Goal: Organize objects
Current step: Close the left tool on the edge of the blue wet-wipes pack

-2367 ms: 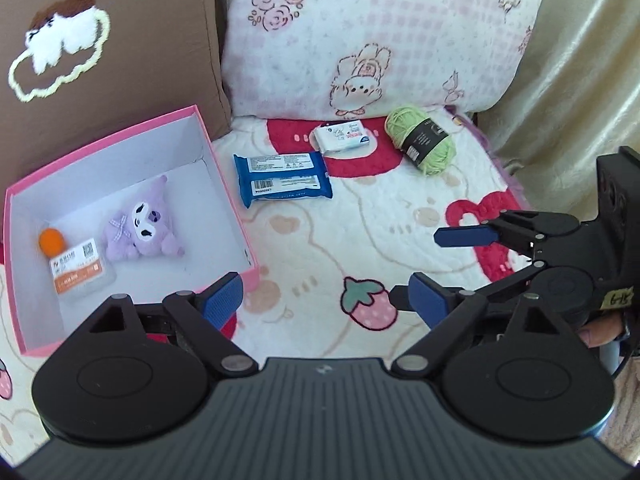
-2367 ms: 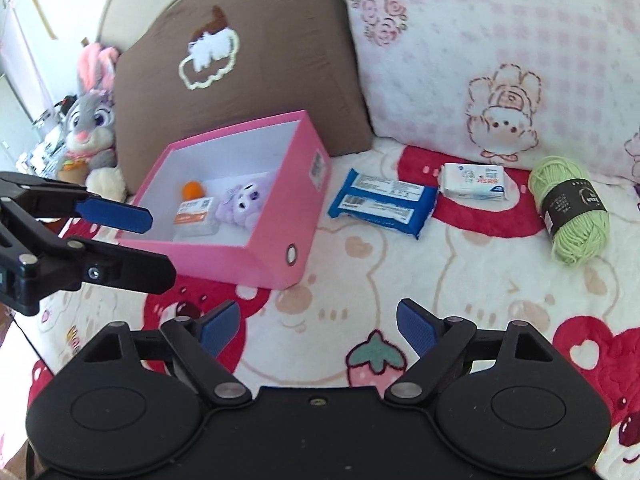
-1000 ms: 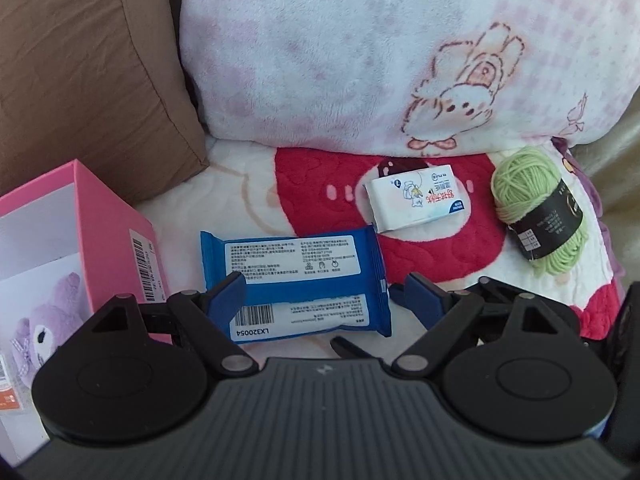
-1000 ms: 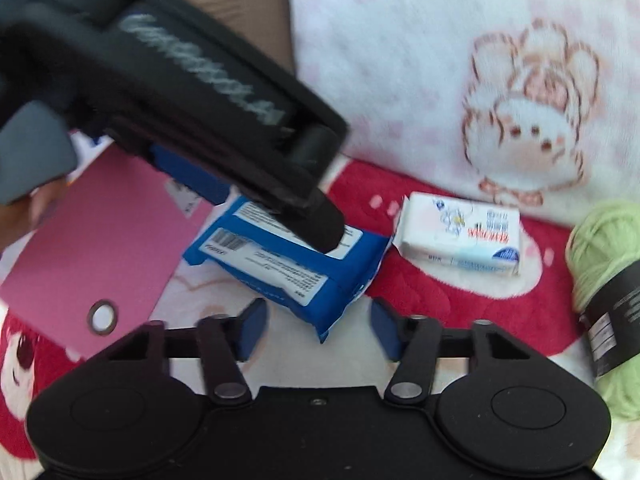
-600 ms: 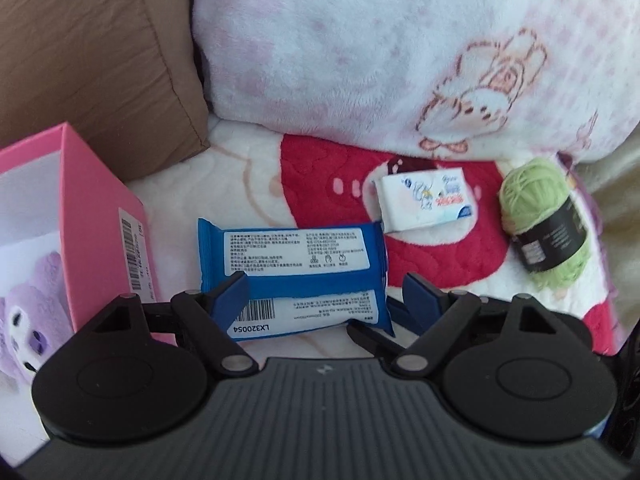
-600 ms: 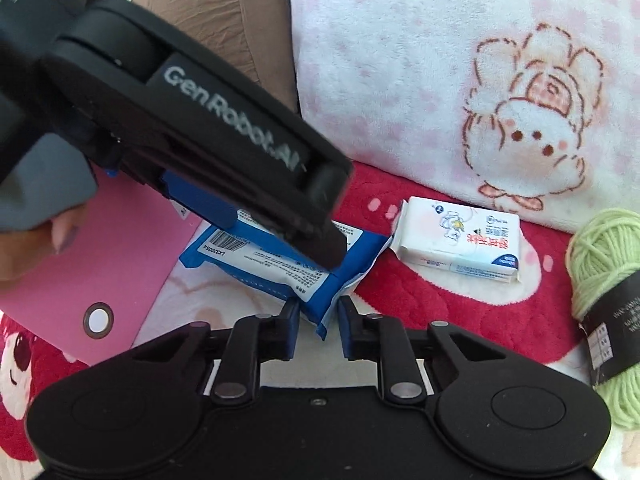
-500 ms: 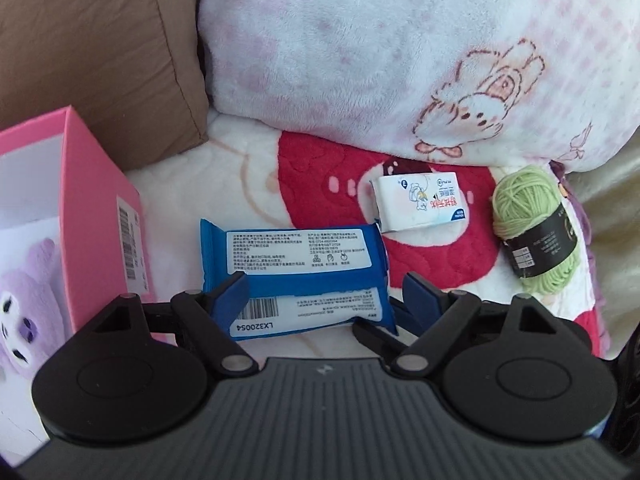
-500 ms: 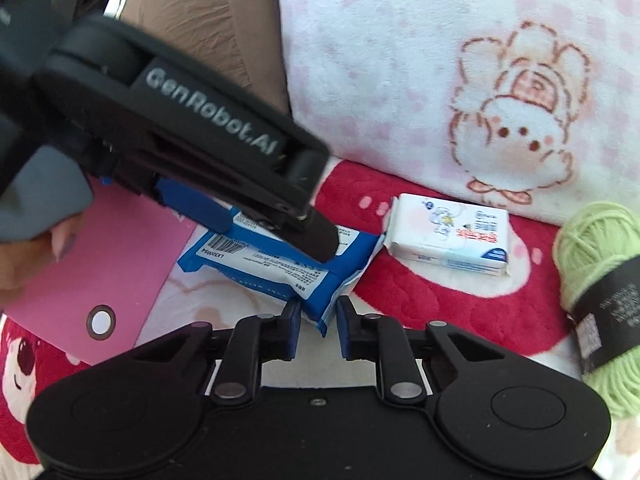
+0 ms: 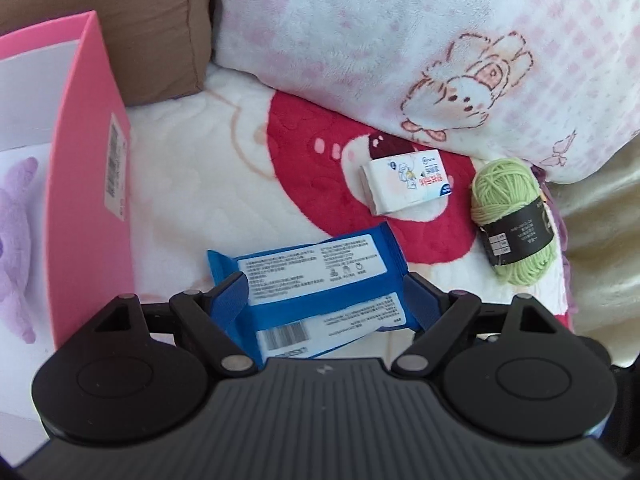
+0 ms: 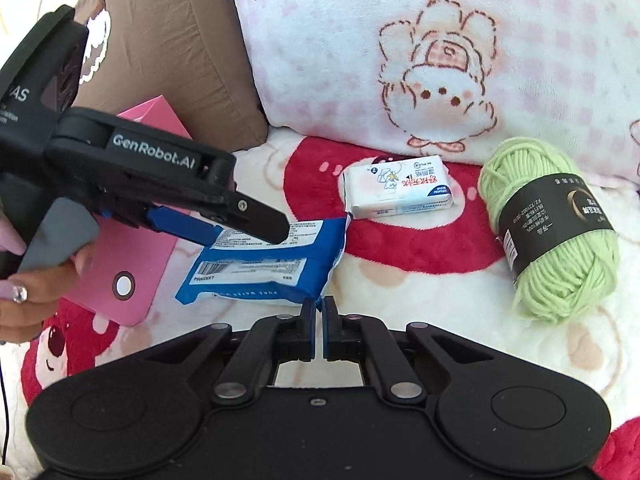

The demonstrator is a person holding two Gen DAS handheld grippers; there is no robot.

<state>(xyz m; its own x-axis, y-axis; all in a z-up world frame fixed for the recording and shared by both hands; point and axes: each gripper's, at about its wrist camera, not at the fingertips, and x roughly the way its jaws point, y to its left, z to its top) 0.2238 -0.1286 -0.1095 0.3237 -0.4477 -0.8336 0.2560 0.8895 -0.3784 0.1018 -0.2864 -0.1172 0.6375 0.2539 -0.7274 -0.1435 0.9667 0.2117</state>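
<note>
**On the quilt: blue pack pinched at one corner, second gripper straddling it**

Beside the pink box (image 10: pixel 132 264), on the printed quilt (image 9: pixel 208 184), the blue wipes pack (image 10: pixel 264 264) is seen with its near right corner raised. That corner is pinched between the fingers of the right gripper (image 10: pixel 319 312), which are drawn together on the wrapper's edge seal; how much of the seal lies between the pads cannot be made out. The left gripper (image 9: pixel 326 300) is set over the pack with its fingers wide apart, one at each short end. Whether the pads touch the wrapper cannot be told: the pack's near edge is hidden by the gripper body. A hand (image 10: pixel 28 280) on the left gripper's handle is cut off at the frame edge.

Further out, a white tissue packet (image 10: pixel 398 192) and a green yarn ball (image 10: pixel 552 236) are noted lying apart. Inside the box, only part of a purple plush (image 9: pixel 16 236) is visible. Two pillows are propped behind.
</note>
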